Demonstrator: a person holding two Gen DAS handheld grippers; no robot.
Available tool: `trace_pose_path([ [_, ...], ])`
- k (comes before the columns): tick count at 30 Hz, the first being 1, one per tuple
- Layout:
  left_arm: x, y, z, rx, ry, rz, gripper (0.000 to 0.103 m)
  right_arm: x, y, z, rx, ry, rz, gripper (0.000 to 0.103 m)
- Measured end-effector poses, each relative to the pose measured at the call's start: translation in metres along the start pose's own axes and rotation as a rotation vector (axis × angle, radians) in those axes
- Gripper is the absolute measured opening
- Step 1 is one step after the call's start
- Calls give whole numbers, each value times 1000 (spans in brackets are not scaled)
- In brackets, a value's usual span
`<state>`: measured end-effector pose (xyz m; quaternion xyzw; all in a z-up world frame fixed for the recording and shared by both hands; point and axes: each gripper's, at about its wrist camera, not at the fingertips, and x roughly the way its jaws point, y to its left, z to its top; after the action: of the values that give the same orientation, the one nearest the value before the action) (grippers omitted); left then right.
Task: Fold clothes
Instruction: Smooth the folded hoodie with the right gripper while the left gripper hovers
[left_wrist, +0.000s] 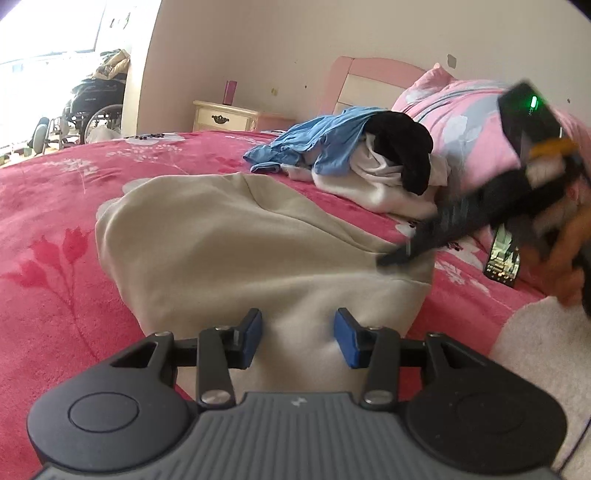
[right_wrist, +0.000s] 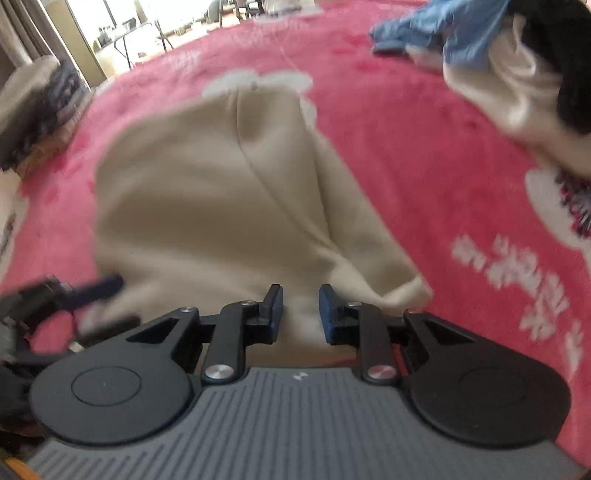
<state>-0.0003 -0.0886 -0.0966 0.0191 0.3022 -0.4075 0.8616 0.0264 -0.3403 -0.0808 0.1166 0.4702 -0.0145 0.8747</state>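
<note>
a beige garment lies spread on the pink bedspread, its near hem reaching toward both grippers. the left gripper hovers over that near edge with its blue pads apart and nothing pinched between them. the right gripper sits above the garment's near right corner, jaws narrowly apart, cloth showing in the gap but not clamped. a pile of blue, white and black clothes lies farther back near the pillow, and a phone rests on the bedspread to the right

Bright daylight from blown-out window, fisheye-bent edges, right view motion-blurred.
</note>
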Motion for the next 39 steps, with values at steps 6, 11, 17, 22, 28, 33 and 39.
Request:
trace_pose_path([
  [6, 0, 1, -6, 7, -24, -5, 45, 6, -24, 35, 22, -36, 85, 26],
  [11, -2, 2, -8, 9, -26, -11, 45, 42, -55, 45, 86, 96, 221, 31],
  [17, -3, 7, -10, -1, -29, -27, 45, 55, -68, 41, 204, 178, 439, 35],
  [22, -4, 6, -3, -3, -18, -32, 44, 29, -42, 38, 114, 80, 349, 7],
  [28, 1, -3, 25, 53, -35, -73, 44, -29, 7, 39, -170, -148, 107, 6],
  [33, 51, -25, 25, 141, 30, -31, 45, 18, 38, 18, -466, -126, -139, 7],
  [39, 65, -18, 24, 96, 33, -41, 45, 27, 35, 10, -600, -174, -281, 19],
])
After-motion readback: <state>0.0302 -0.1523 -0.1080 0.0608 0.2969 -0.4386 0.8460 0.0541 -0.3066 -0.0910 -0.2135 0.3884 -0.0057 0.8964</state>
